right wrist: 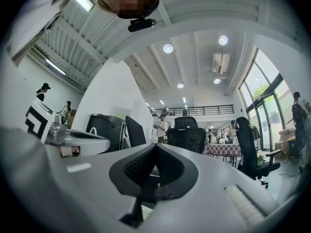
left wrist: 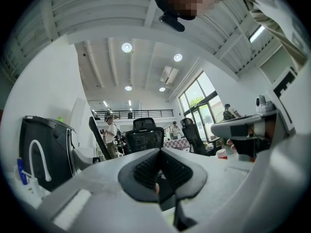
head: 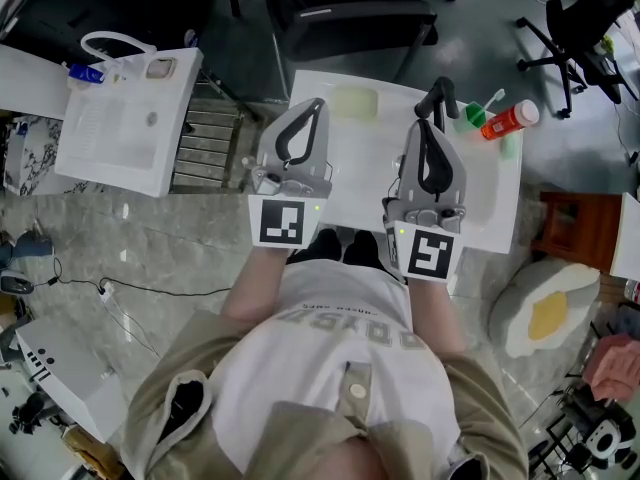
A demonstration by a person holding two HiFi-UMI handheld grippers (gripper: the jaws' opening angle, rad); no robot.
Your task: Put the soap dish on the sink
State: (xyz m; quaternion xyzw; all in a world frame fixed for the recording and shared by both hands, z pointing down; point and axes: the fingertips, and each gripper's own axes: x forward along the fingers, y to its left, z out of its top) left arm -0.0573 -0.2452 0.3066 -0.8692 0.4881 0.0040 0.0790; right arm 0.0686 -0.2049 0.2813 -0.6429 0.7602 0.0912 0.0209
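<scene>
With left claw [head: 318, 104] and right claw [head: 422, 126] both closed on nothing, the pale green rectangular plastic soap dish [head: 355, 103] looks light, stiff and slick, best pinched by its rim.

Bright, even daylight from tall windows [right wrist: 272, 110] and round ceiling lamps [left wrist: 126, 47]; both gripper views bulge fisheye-like, edges darkened.

I see a white sink [head: 360, 178] with a pale green soap dish [head: 355, 101] by its far edge and a red bottle [head: 510, 120] at its far right corner.
</scene>
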